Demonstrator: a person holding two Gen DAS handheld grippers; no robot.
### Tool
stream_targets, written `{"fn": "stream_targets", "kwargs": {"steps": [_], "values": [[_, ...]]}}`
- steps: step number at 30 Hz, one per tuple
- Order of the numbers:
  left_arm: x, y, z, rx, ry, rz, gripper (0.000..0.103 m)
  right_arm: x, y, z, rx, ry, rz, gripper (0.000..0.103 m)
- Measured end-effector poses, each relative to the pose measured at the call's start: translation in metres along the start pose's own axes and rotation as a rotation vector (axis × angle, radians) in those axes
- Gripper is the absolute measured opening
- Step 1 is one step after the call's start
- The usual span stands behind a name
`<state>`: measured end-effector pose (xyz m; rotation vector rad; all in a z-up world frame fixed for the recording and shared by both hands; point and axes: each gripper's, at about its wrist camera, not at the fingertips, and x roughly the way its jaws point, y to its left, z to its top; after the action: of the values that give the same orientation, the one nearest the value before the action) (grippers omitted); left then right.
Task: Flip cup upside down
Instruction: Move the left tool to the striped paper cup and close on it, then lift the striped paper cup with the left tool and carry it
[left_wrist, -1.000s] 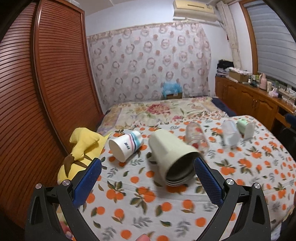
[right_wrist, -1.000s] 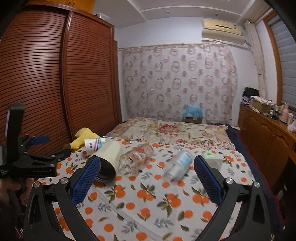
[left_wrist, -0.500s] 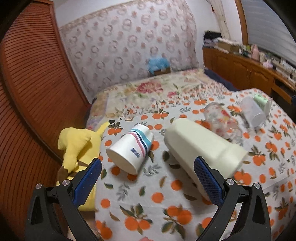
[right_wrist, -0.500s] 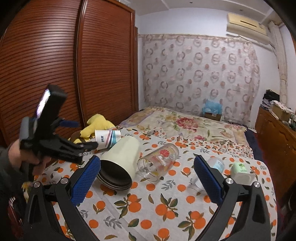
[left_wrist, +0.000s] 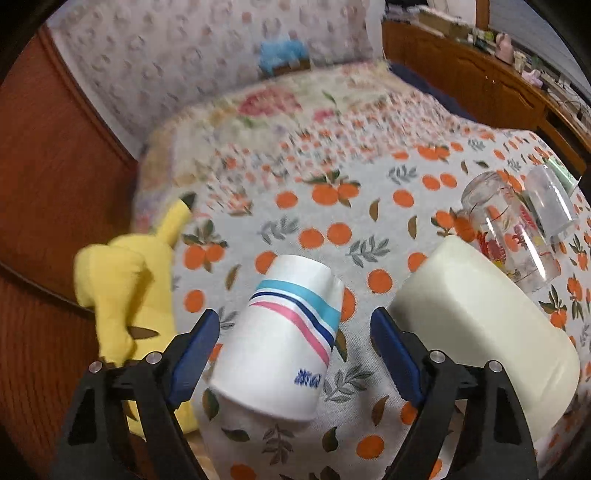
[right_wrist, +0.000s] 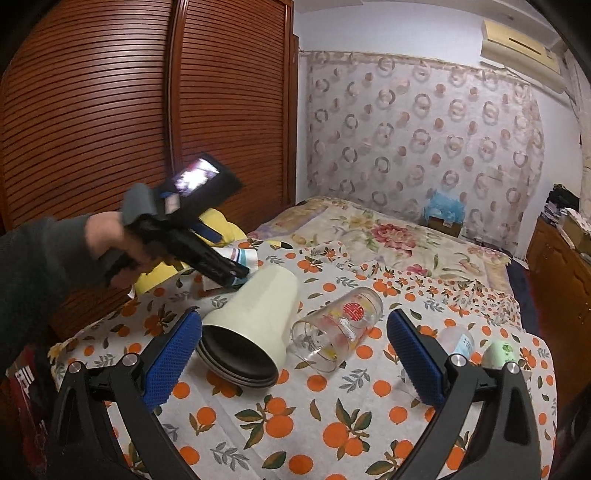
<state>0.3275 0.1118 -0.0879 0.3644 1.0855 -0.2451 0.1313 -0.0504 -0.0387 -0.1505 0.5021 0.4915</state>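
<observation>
The striped paper cup is lying on its side on the orange-print cloth at the cloth's near left corner, closed base pointing toward the left wrist camera and mouth pointing away. The left hand-held gripper is sitting wide open around it, one blue pad on each side of the cup wall, with a visible gap on both sides; it is holding nothing. Judgement: the task is at the approach stage only. No grasp is made, no lift, no rotation, so closing, lifting, turning the mouth down and setting it on the cloth are all left to do.

The right hand-held gripper is hanging wide open and holding nothing, well back from the cups, framing the cream one and the glass one.

Count, working outward:
- paper cup with blue and pink bands: one.
- large cream cup: one, on its side just beside the paper cup, dark inner rims at its mouth suggesting several nested; number inside cannot be told.
- printed glass cup: one, on its side.
- small clear plastic cup: one, on its side.
- small pale green cup: one, orientation unclear.
- yellow plush toy: one, at the cloth's left edge.
- hand-held grippers: two.

All cups seen clearly are lying sideways; none is standing mouth-down.
</observation>
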Motion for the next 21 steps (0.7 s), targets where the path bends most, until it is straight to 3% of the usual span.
{"fn": "stream_targets", "kwargs": {"steps": [5, 10, 12, 16, 21], "values": [[0.017, 0.002, 0.01, 0.003, 0.089, -0.049, 0.078, -0.006, -0.002, -0.002, 0.006, 0.003, 0.003, 0.101], [0.029, 0.003, 0.011, 0.01, 0.168, -0.026, 0.062, -0.01, -0.007, -0.005, 0.015, 0.009, -0.003, 0.101], [0.026, 0.007, 0.008, -0.013, 0.175, -0.043, 0.062, -0.01, -0.01, -0.005, 0.025, 0.007, -0.003, 0.101], [0.013, 0.006, -0.001, -0.018, 0.153, -0.043, 0.06, -0.015, -0.013, -0.007, 0.037, 0.001, -0.007, 0.101], [-0.03, 0.003, -0.014, -0.055, 0.063, -0.057, 0.06, -0.028, -0.021, -0.014, 0.047, -0.003, -0.03, 0.101]]}}
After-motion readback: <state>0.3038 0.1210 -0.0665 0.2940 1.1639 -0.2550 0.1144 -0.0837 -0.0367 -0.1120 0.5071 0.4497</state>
